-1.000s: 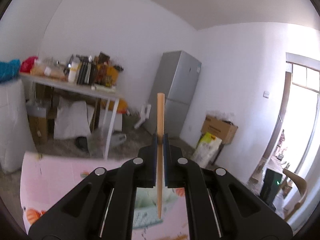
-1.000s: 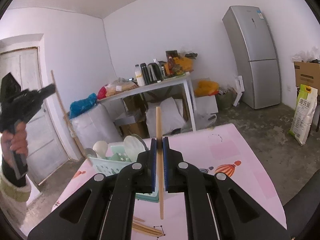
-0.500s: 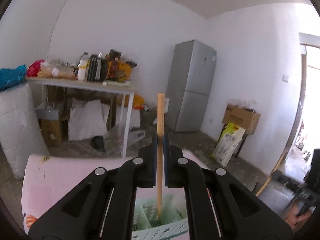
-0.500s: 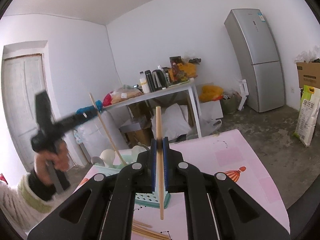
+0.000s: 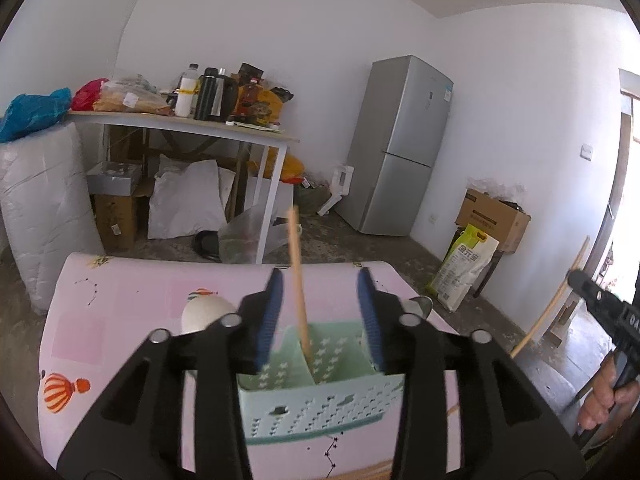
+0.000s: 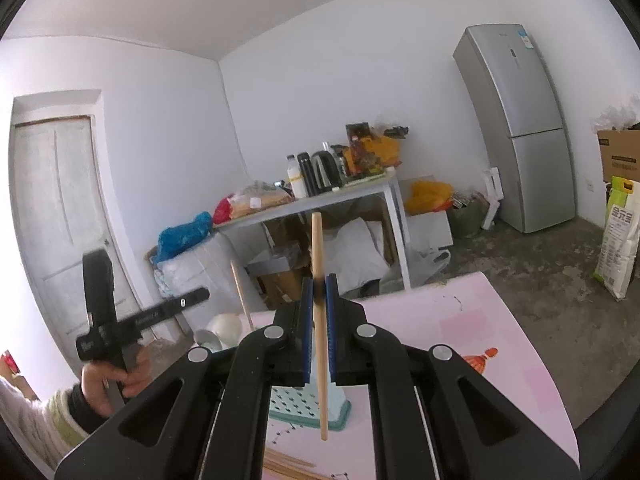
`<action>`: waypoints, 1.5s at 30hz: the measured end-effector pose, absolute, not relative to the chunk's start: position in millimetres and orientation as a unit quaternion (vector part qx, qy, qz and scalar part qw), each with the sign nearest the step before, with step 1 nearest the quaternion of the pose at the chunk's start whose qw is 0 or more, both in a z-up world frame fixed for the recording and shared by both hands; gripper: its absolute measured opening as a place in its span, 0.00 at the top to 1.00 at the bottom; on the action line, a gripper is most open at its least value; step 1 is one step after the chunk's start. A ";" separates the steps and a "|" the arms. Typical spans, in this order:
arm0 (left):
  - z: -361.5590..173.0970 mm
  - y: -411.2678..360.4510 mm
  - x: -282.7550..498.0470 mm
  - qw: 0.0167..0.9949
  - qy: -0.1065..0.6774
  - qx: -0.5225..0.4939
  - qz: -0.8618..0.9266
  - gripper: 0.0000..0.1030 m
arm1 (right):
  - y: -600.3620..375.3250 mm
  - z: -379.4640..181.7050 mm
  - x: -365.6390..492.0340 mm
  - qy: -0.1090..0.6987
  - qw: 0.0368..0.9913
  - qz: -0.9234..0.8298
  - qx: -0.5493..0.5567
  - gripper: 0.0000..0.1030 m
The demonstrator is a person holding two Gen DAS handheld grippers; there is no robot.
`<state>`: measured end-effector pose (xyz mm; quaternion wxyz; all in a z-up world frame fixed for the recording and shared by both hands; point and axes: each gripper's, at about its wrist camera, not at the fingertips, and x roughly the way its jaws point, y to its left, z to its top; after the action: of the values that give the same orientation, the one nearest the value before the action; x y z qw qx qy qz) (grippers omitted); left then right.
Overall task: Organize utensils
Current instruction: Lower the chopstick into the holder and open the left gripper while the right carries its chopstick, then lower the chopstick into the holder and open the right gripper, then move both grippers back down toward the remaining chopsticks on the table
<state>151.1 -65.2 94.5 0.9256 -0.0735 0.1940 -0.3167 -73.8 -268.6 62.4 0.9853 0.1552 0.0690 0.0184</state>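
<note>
Chopstick [image 5: 298, 276], lower centre of your left wrist view, stands tilted in the mint basket [image 5: 320, 408] between the just-opened, non-touching pads of your left gripper [image 5: 320, 312] (jaws moderately wide), while your right gripper [image 6: 319, 336] clamps a second chopstick [image 6: 319, 256] upright at centre frame.

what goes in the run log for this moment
left gripper: jaws just opening, chopstick dropping into basket | right gripper: shut on second chopstick
</note>
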 end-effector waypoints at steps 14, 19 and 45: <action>70.7 -26.8 114.1 0.920 0.225 -0.076 -0.311 0.41 | -244.6 124.2 -22.3 0.017 0.981 0.113 0.157 0.94; 55.2 -21.0 108.2 0.916 0.246 -0.076 -0.307 0.40 | -231.1 126.6 23.7 0.040 0.980 0.132 0.142 0.94; 10.5 -22.6 105.8 0.904 0.312 -0.054 -0.288 0.38 | -267.8 62.4 -4.6 0.124 0.978 0.040 0.160 0.51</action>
<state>105.8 -22.6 10.5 0.9039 -0.0539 0.3115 -0.2880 -4.6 -267.8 62.4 0.9785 0.1600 0.1241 0.0404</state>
